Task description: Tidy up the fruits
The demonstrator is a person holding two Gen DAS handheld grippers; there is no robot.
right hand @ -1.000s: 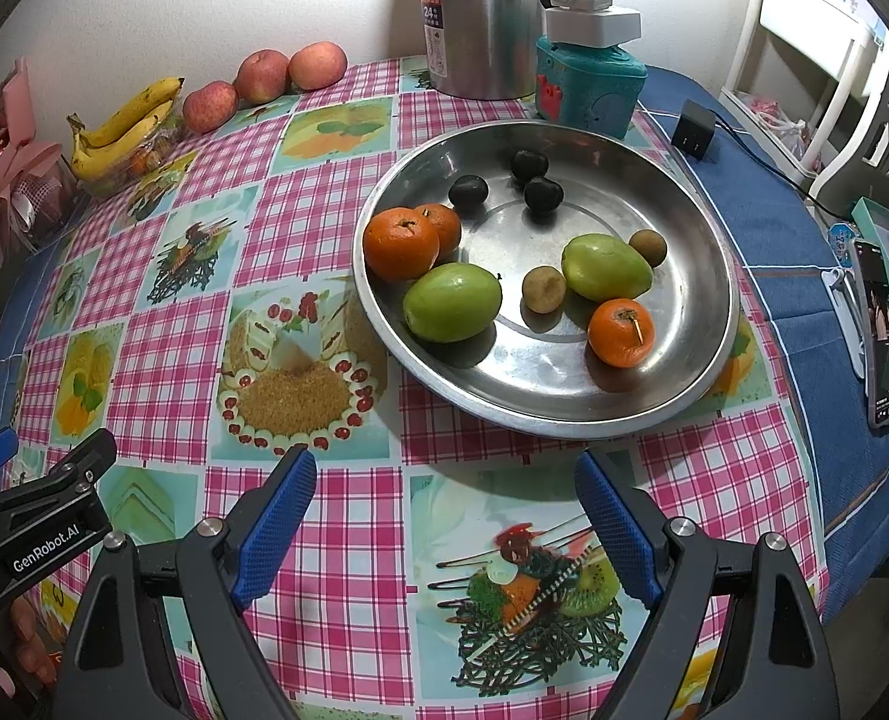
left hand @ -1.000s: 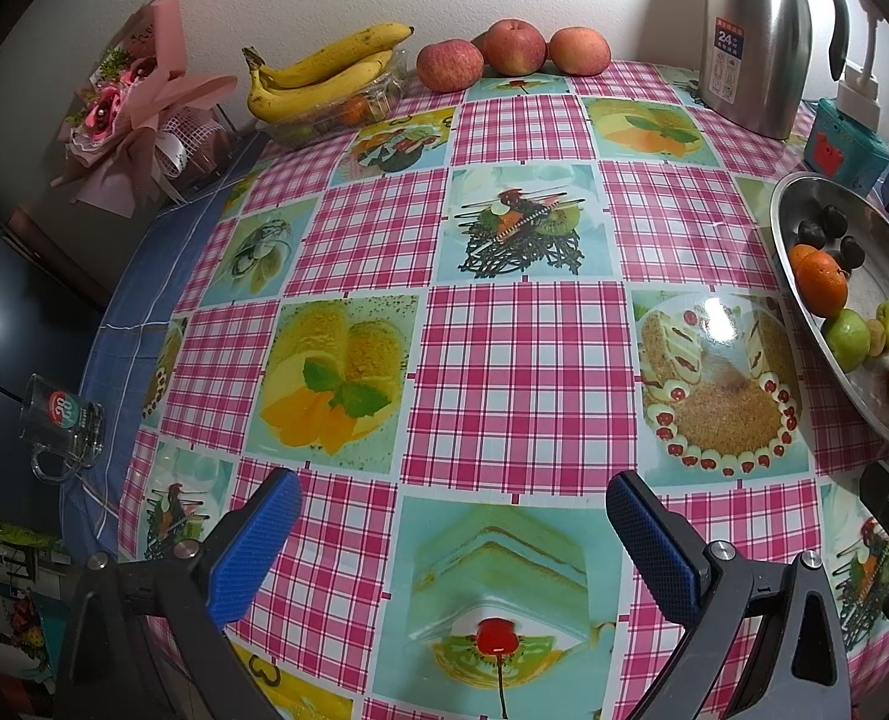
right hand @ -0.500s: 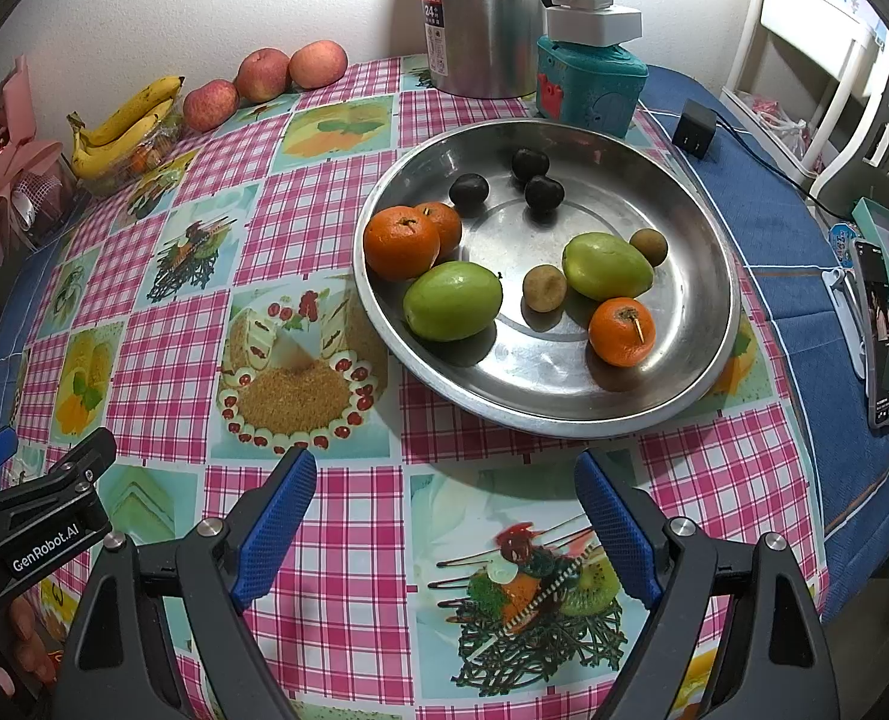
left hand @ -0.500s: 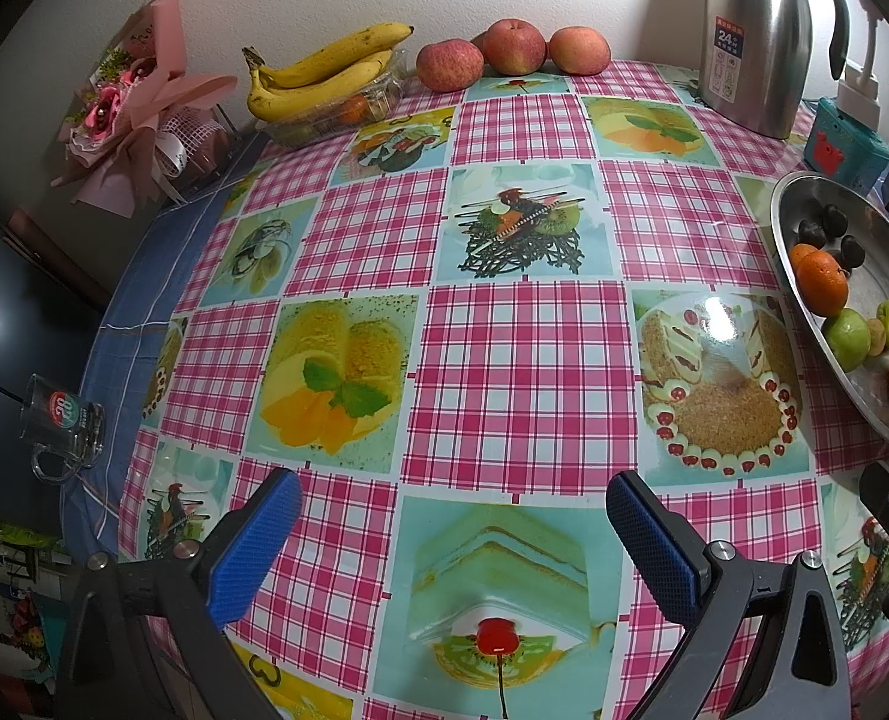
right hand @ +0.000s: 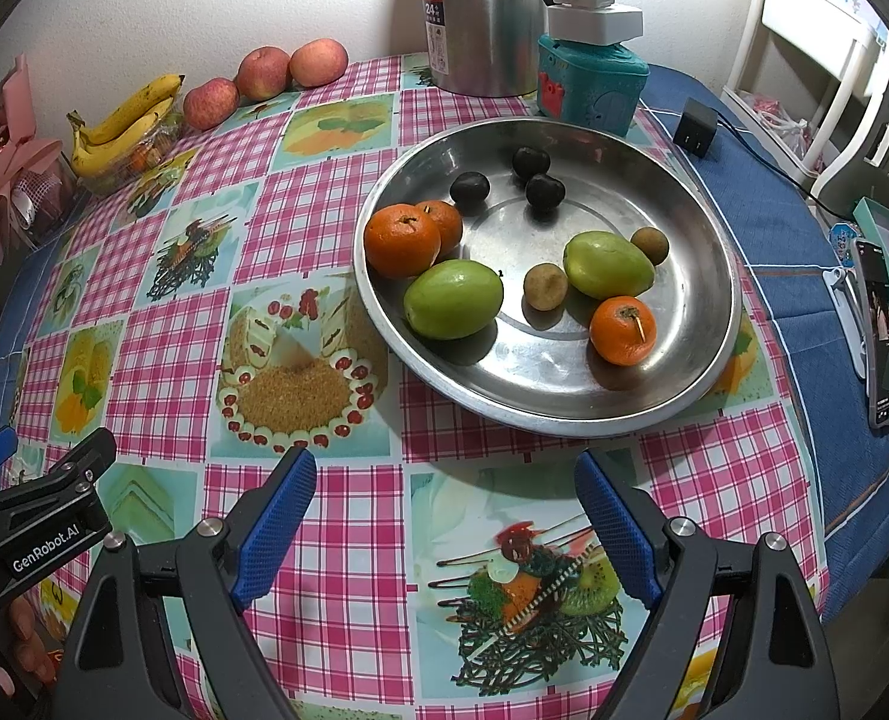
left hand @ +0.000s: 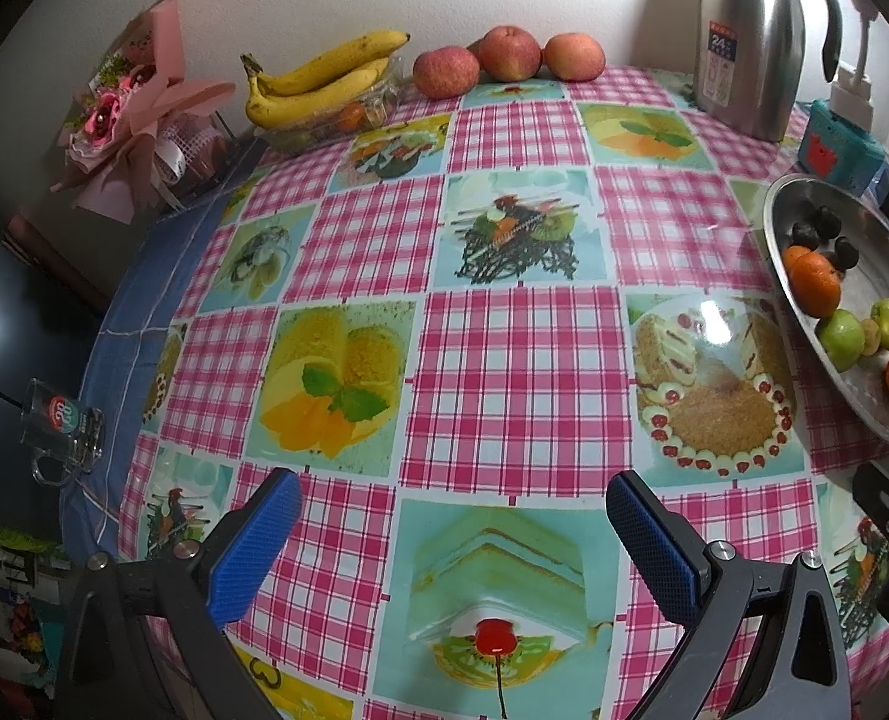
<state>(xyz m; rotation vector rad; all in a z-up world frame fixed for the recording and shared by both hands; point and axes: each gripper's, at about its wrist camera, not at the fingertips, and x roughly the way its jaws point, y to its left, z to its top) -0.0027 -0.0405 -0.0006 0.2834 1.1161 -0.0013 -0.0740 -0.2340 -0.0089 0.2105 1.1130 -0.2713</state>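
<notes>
both the left gripper [left hand: 453, 528] and right gripper [right hand: 444, 510] hover with fingers spread wide, gripping nothing.

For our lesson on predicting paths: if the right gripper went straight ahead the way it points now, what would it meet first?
Most likely the near rim of the round steel tray. The open right gripper has only checked tablecloth before it. Past the rim lies the green oval fruit, though the gripper's height is unclear.

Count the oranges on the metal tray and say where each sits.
3. Two touch at the metal tray's left rim: front orange, rear orange. A third orange lies front right. None appears hidden.
</notes>
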